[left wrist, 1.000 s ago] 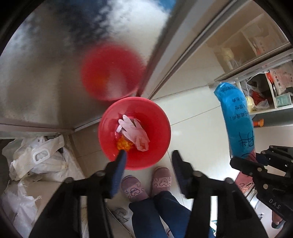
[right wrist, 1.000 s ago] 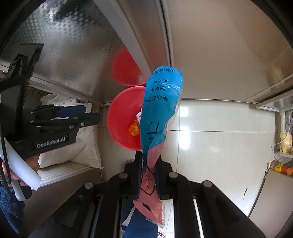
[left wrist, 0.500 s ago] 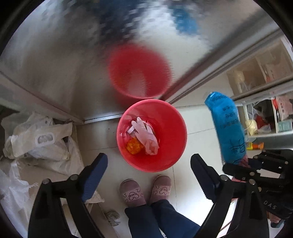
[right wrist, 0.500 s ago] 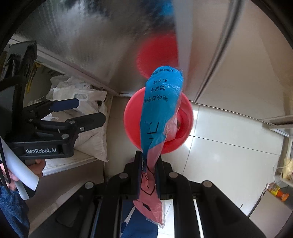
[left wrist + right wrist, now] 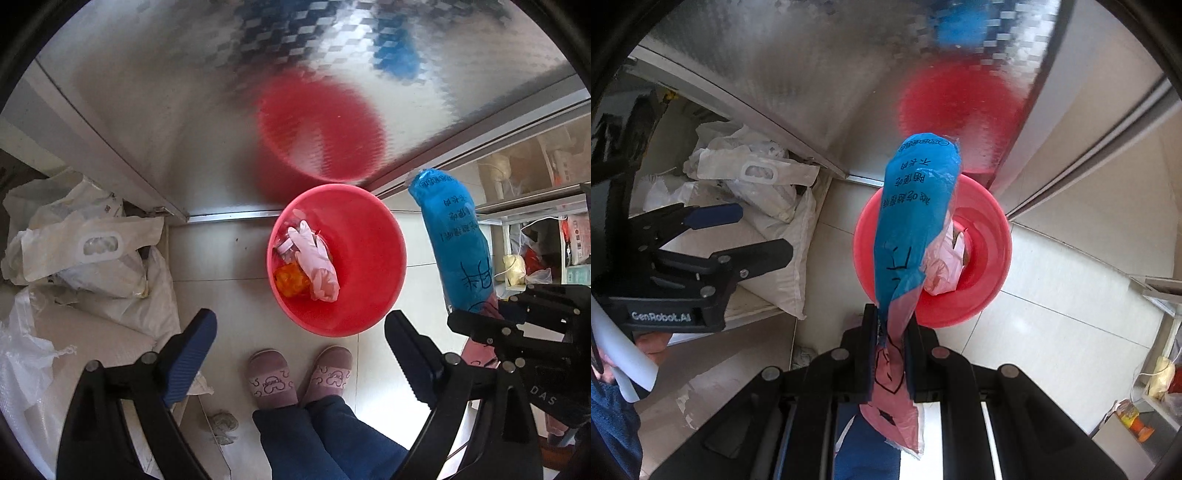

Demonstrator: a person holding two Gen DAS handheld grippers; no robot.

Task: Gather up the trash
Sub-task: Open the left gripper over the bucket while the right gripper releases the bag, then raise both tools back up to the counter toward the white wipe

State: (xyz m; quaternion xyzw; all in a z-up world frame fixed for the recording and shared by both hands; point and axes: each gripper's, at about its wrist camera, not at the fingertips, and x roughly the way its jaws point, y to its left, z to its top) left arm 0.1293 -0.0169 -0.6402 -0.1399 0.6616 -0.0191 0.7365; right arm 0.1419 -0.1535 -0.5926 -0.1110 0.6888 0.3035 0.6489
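From the right wrist, your blue wrapper [image 5: 916, 218] covers the left half of the red bin [image 5: 990, 254], so most of what's inside is hidden. Wrapper's pink tail runs off the bottom edge. Its print is too small to read. The bin's reflection in the metal panel [image 5: 184, 92] is a blur. Your legs [image 5: 325, 435] are cut off at the frame edge. Shelf items [image 5: 517, 266] at right: too small to tell.
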